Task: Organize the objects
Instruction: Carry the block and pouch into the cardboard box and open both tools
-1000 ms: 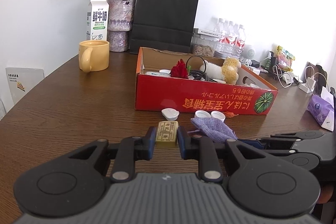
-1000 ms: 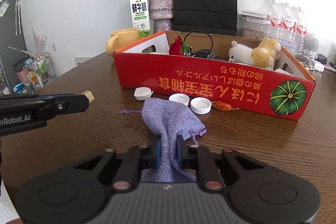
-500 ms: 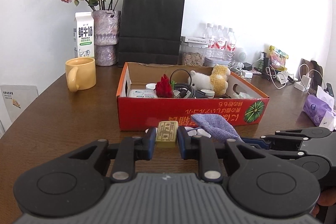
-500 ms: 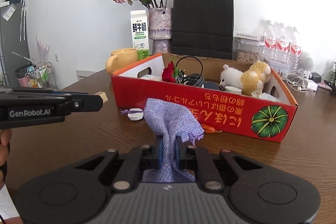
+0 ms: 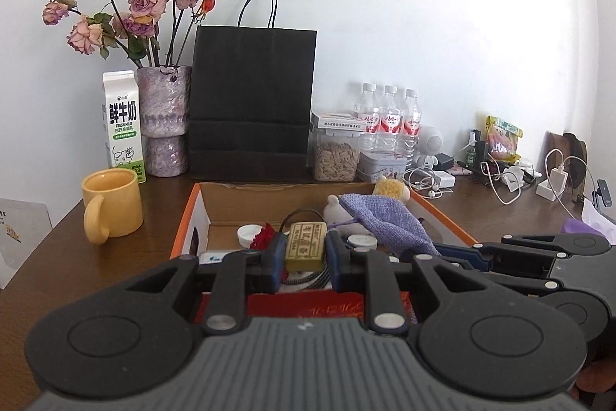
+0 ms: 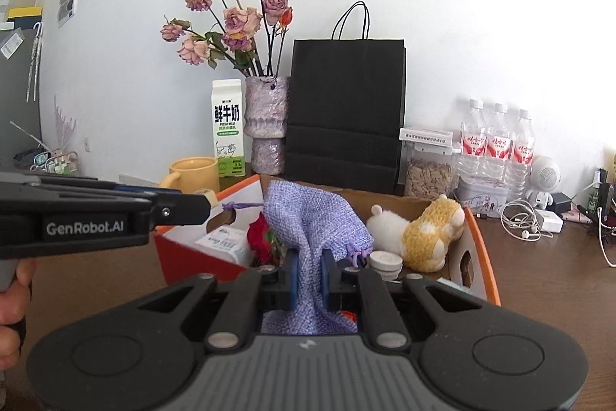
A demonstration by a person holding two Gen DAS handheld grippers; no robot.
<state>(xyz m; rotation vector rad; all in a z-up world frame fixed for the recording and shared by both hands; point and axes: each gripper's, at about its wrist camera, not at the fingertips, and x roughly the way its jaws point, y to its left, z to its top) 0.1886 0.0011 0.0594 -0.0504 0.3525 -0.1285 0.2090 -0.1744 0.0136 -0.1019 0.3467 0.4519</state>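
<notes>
My left gripper (image 5: 306, 249) is shut on a small tan block with printed characters (image 5: 306, 246) and holds it above the open red cardboard box (image 5: 184, 226). My right gripper (image 6: 309, 270) is shut on a purple woven pouch (image 6: 312, 222), also held over the box (image 6: 481, 245). The pouch also shows in the left wrist view (image 5: 381, 222). The box holds a red rose (image 6: 260, 237), a plush toy (image 6: 419, 230), white caps (image 6: 385, 260), a black cable and a white packet. The left gripper body (image 6: 96, 214) shows at the left of the right wrist view.
Behind the box stand a yellow mug (image 5: 111, 205), a milk carton (image 5: 123, 130), a vase of dried roses (image 5: 163, 122), a black paper bag (image 5: 250, 103), a seed jar and water bottles (image 5: 389, 118). Cables and chargers (image 5: 508, 180) lie at the right on the wooden table.
Both grippers rose and moved forward from just above the table in front of the box to over its open top, each still holding its object.
</notes>
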